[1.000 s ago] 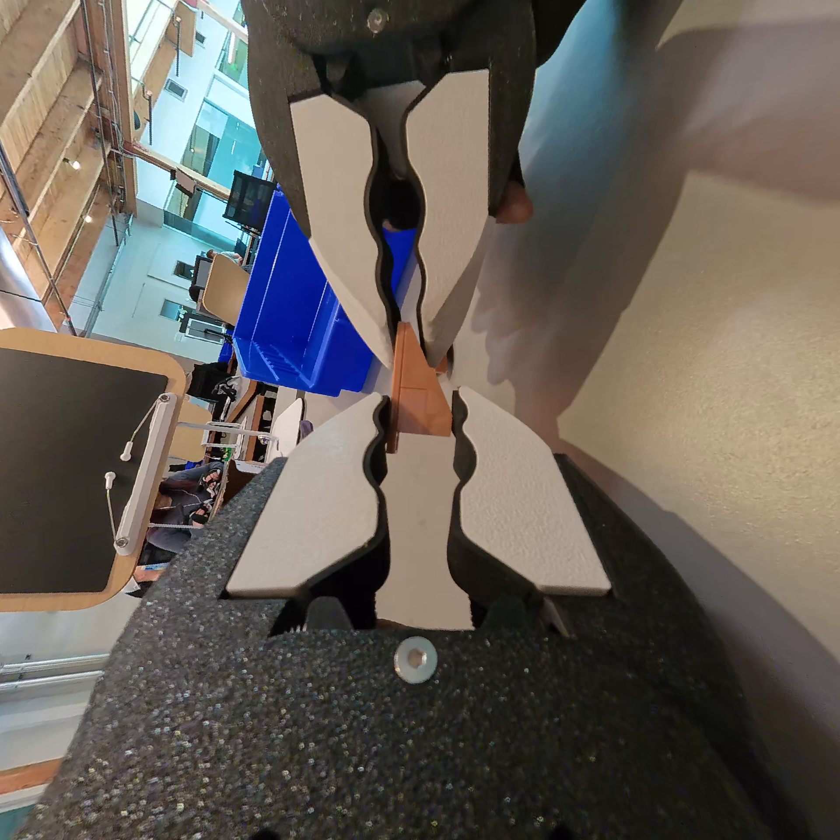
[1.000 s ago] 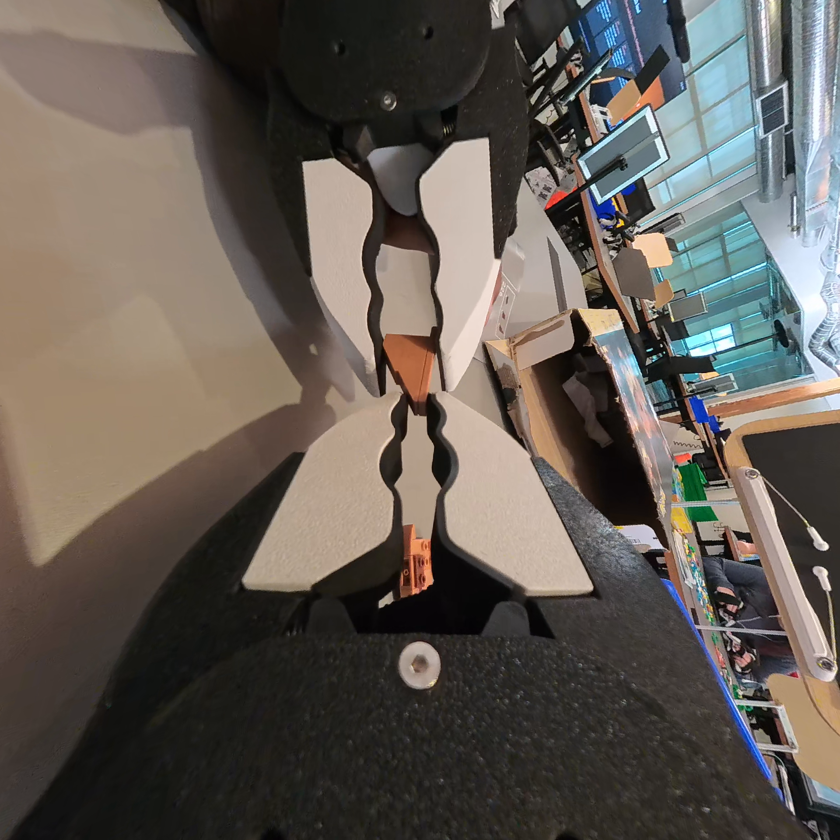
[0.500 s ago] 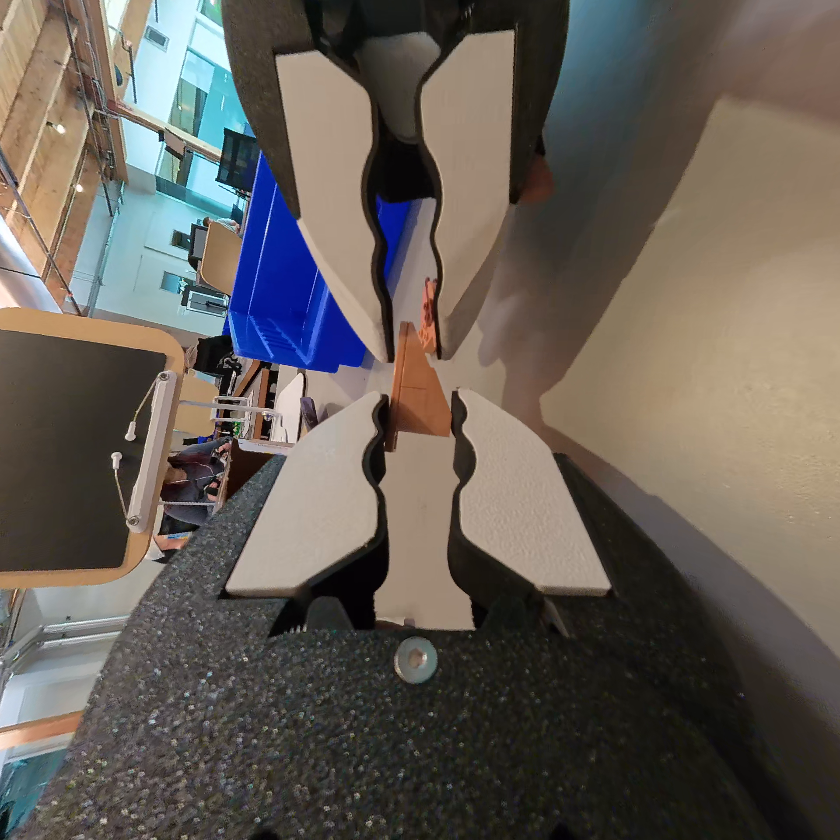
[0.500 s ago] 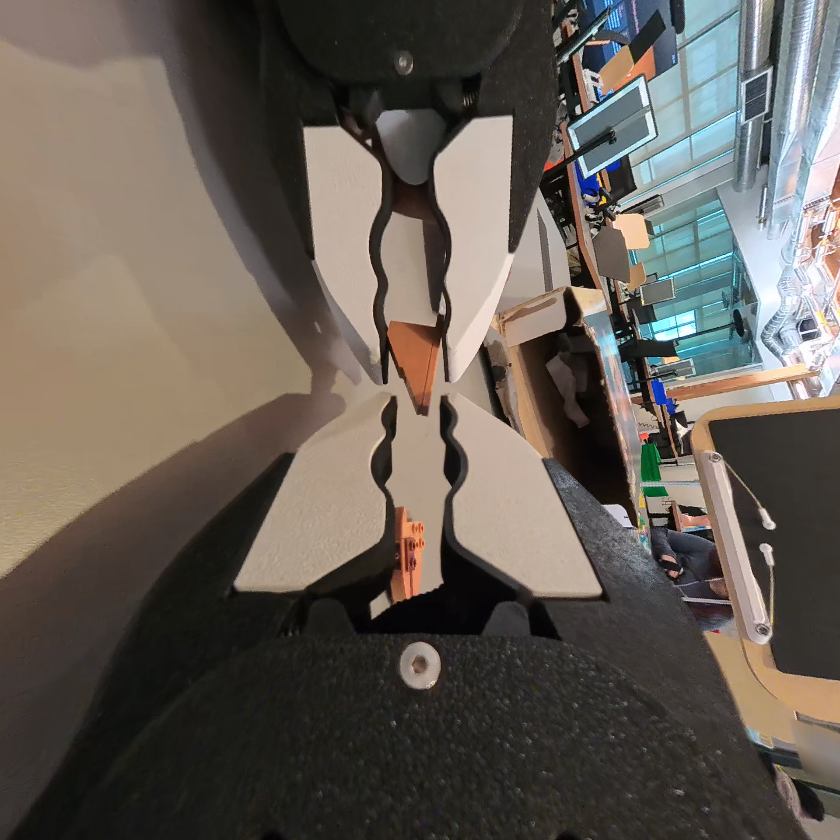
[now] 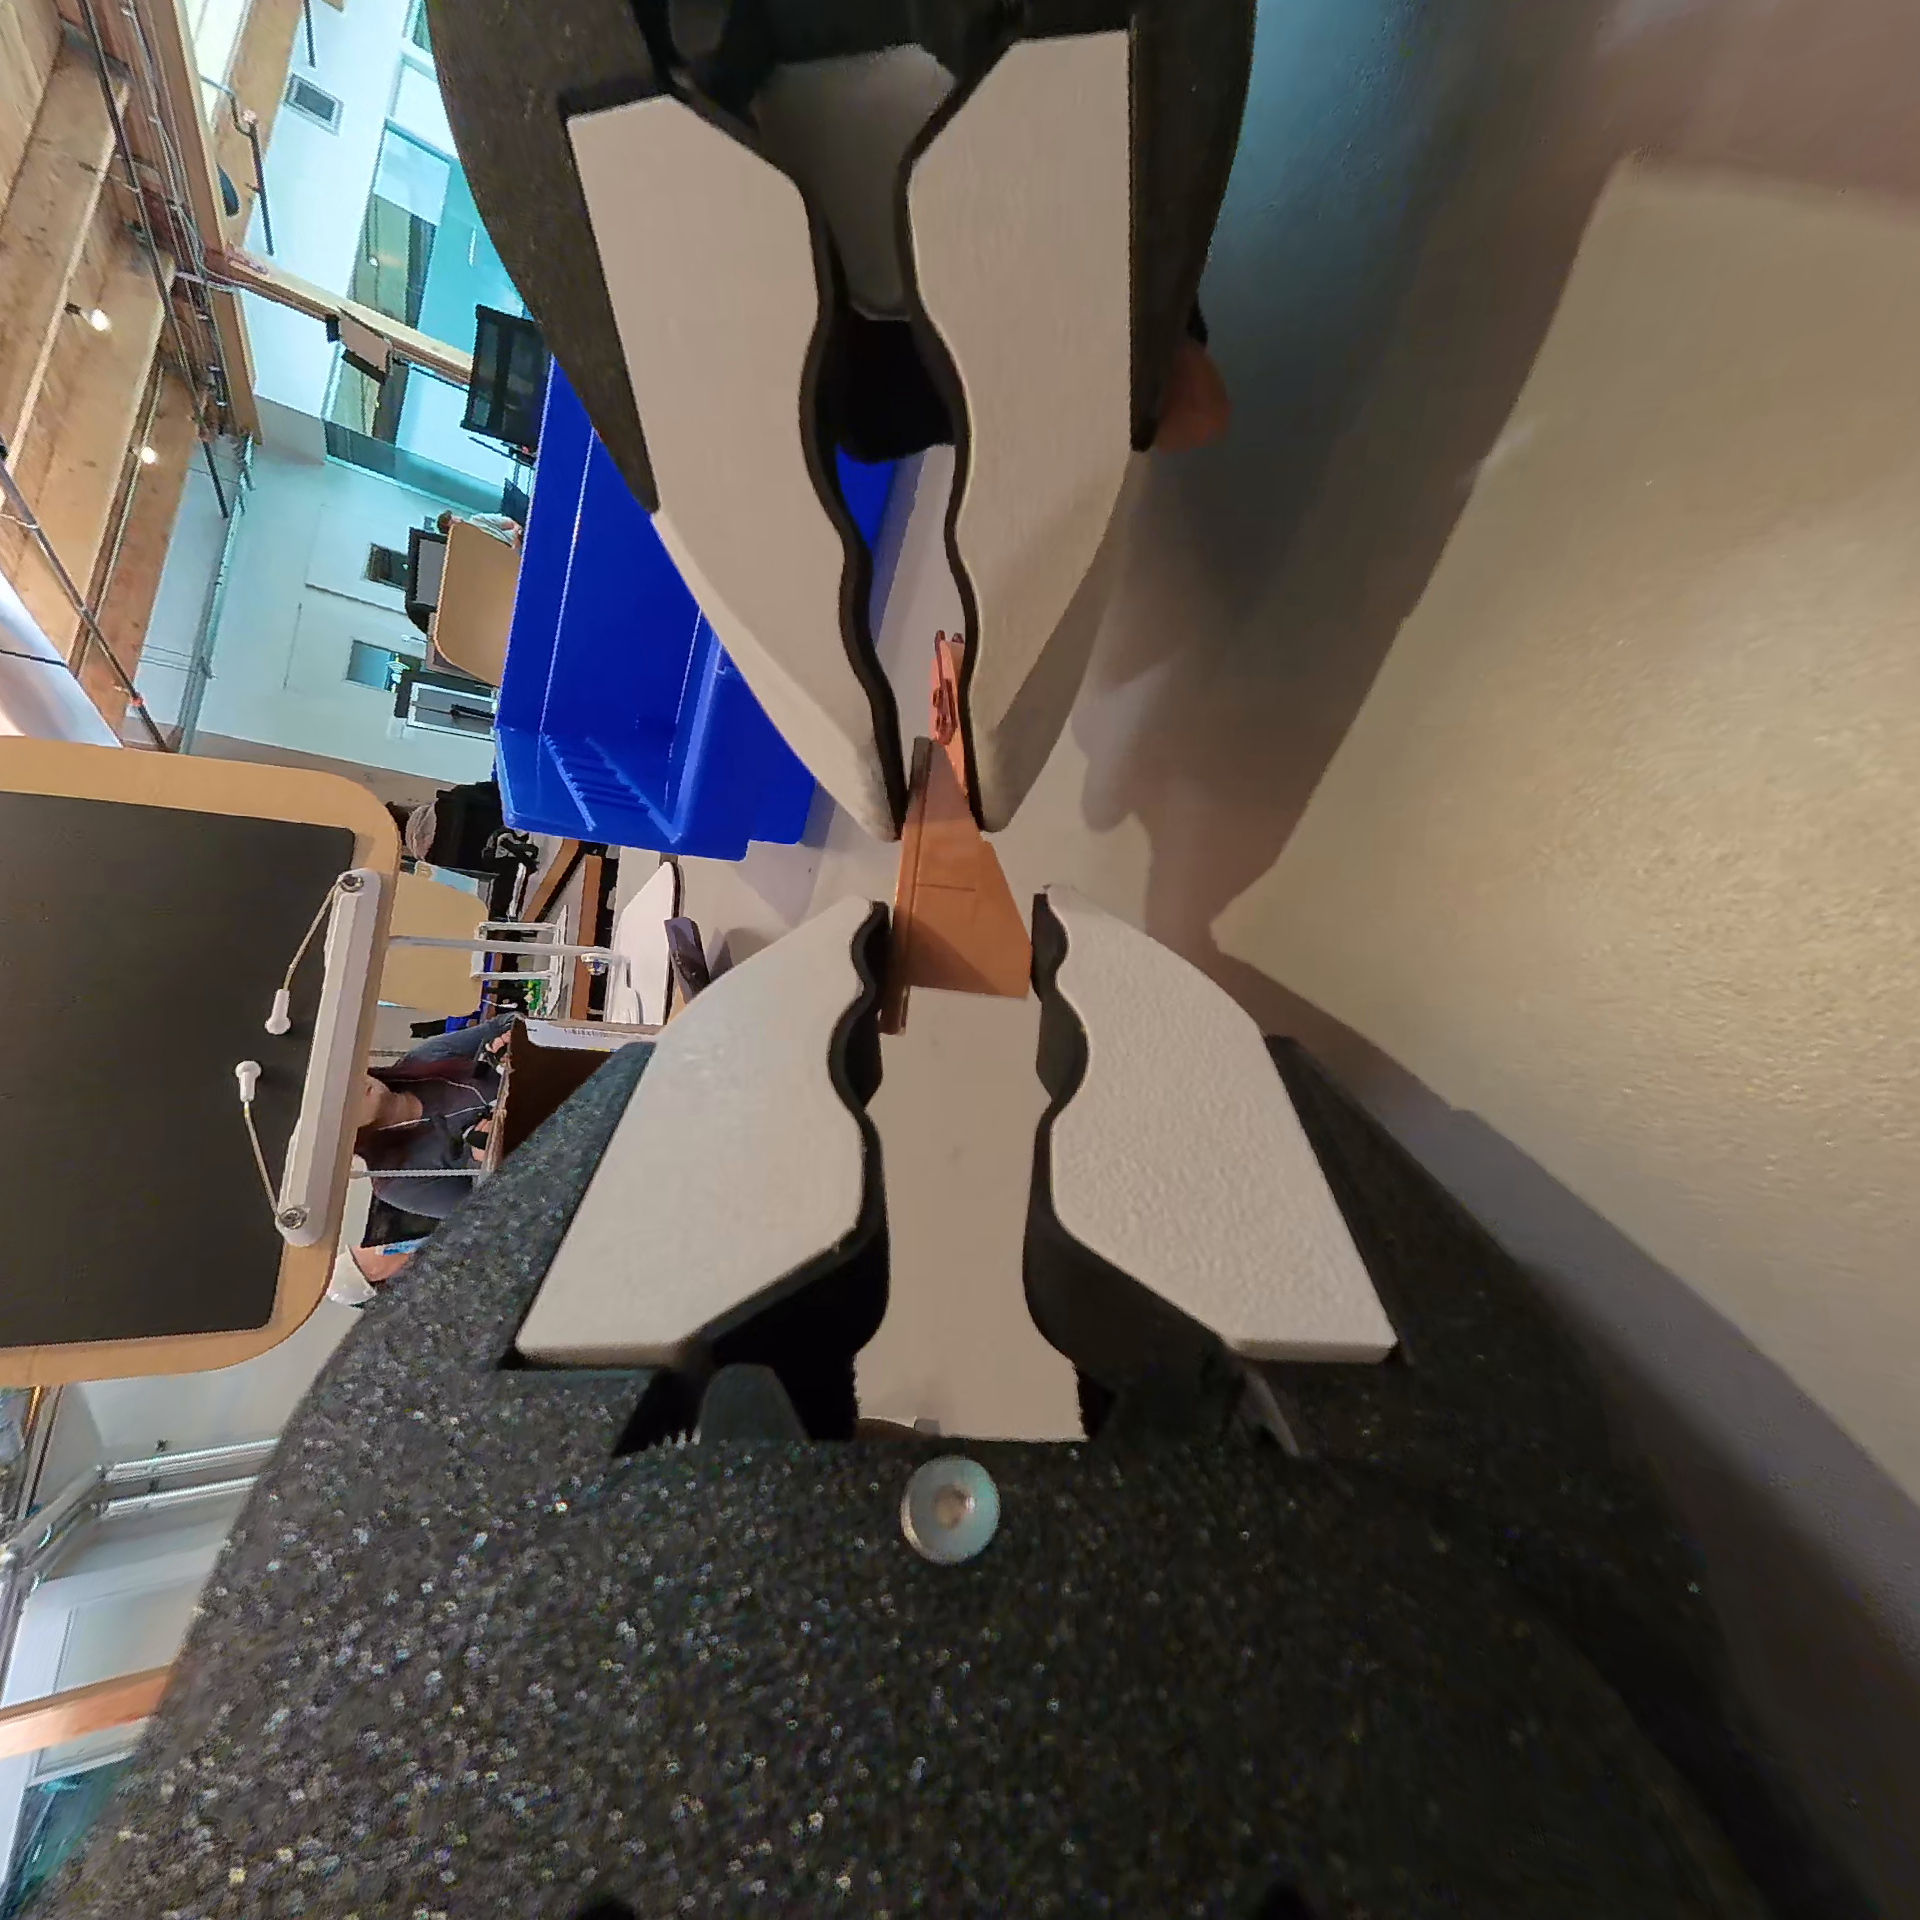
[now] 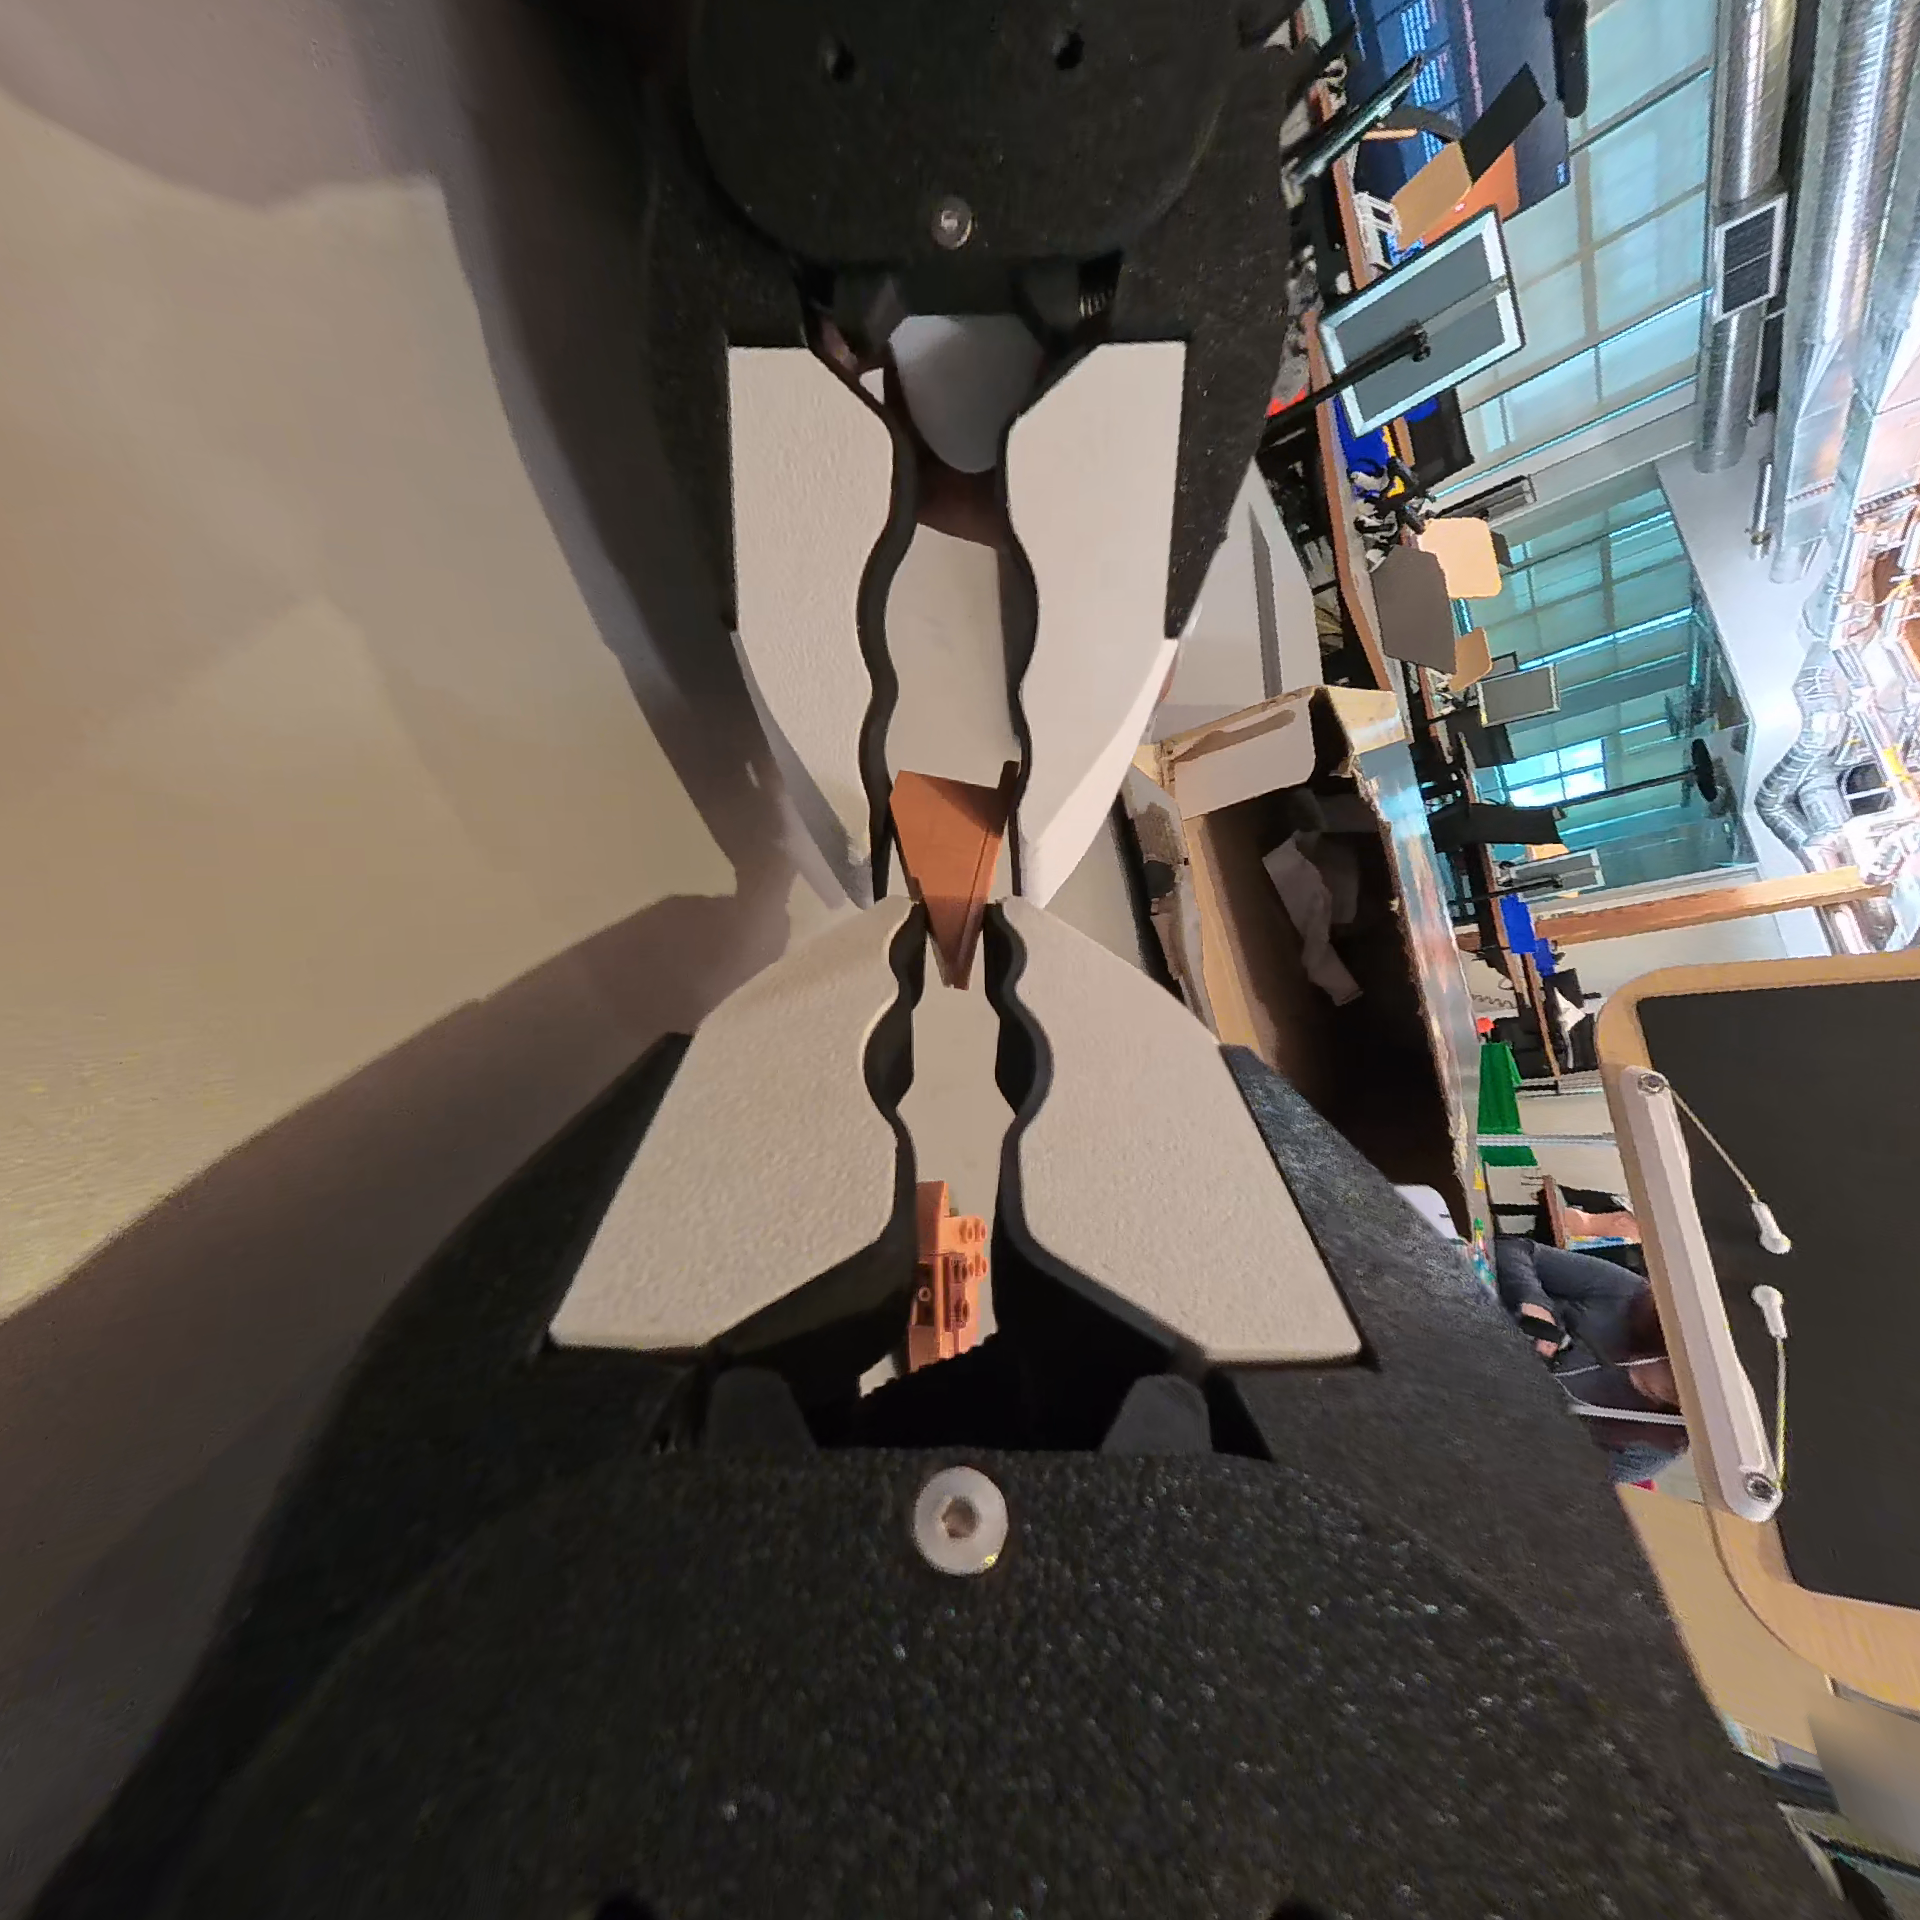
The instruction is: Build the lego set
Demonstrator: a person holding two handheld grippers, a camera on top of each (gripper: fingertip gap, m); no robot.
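My two grippers meet tip to tip above a beige table top (image 5: 1621, 748). My left gripper (image 5: 956, 930) is shut on the wide end of a brown wedge brick (image 5: 961, 914), with both pads against it. My right gripper (image 6: 951, 920) is shut on the wedge's narrow tip (image 6: 951, 956). It shows in the left wrist view (image 5: 935, 821) at the top. The left gripper (image 6: 951, 883) shows at the top of the right wrist view. A small orange studded brick (image 6: 945, 1288) lies deep inside the right jaws against one finger. It also shows in the left wrist view (image 5: 945, 686).
A blue plastic bin (image 5: 623, 675) stands beyond the grippers in the left wrist view. An open cardboard box (image 6: 1299, 883) lies beside them in the right wrist view. A black board with a wooden rim (image 5: 135, 1039) and a seated person (image 5: 436, 1122) are farther off. Less than 4 cm separates the two grippers' tips.
My right gripper opened off the wedge's tip, then came together on it again a little farther along. The left gripper kept its hold. The small studded brick stayed inside the right jaws.
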